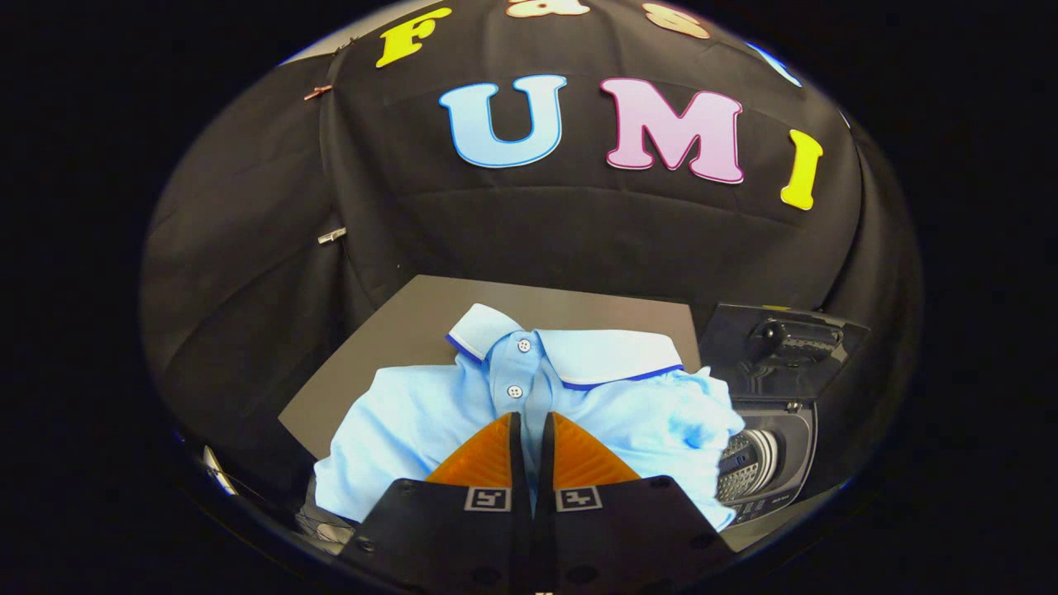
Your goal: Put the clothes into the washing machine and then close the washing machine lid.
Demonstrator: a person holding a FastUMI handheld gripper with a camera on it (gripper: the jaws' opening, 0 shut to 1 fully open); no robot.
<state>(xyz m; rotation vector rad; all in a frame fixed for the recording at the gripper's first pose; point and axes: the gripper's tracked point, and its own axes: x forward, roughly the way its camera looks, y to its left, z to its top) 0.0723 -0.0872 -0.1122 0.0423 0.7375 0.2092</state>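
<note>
The gripper (531, 426) has its fingers drawn nearly together, pinching the placket fabric of the light blue polo shirt (413, 413) just below its second button. The shirt lies on the dark table (397, 330), partly bunched at its right side beside the open washing machine (764, 463); it looks light, soft and floppy, so a gathered fold near the chest should lift best. Its collar points away from the fingers, its long axis running from them toward the wall.

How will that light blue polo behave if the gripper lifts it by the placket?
Likely floppy: the polo shirt already lies rumpled on the table, so it should sag and trail. Probably light. The gripper fingers are pinched on a thin fold, which may slip.
</note>
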